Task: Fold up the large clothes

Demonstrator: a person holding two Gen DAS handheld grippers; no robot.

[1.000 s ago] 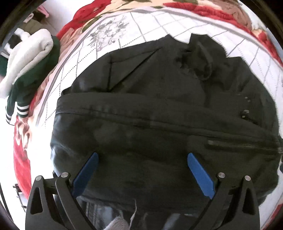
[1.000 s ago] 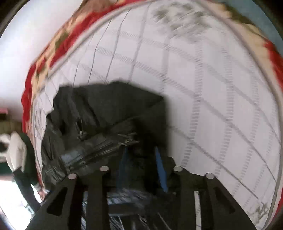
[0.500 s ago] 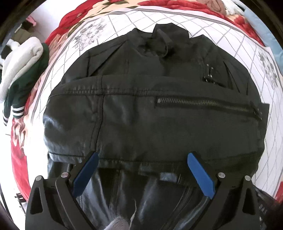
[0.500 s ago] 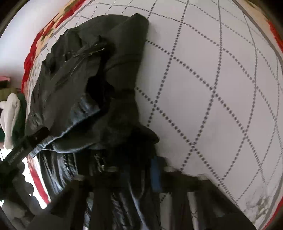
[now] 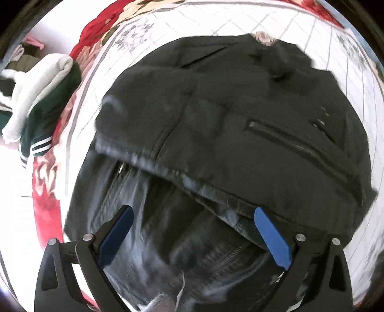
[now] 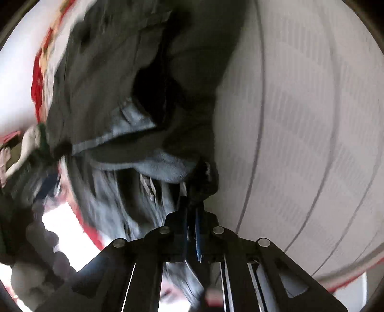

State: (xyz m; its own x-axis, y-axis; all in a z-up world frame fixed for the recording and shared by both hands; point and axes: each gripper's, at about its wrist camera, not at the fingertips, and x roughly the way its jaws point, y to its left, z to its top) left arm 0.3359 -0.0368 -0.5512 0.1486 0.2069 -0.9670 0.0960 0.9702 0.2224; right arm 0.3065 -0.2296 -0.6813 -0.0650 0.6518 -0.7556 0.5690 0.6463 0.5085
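A black leather jacket (image 5: 228,120) lies folded on the white quilted bed cover (image 5: 240,21), zip pocket facing up. Its lower part hangs off the near edge, shiny and blurred. My left gripper (image 5: 192,232) is open above that lower part, blue pads wide apart, holding nothing. In the right wrist view the same jacket (image 6: 134,84) fills the left half. My right gripper (image 6: 192,216) is shut on a bunched edge of the jacket, blue pads pressed together on the fabric.
A folded green and white garment (image 5: 45,96) lies at the far left of the bed, over the red floral border (image 5: 45,206). White quilted cover (image 6: 300,120) spreads to the right of the jacket. Both views are motion blurred.
The right gripper has pulled its held jacket edge toward the near side and closed tighter on it. The left gripper stays open; its view has drawn closer to the jacket, and the folded edge has shifted up.
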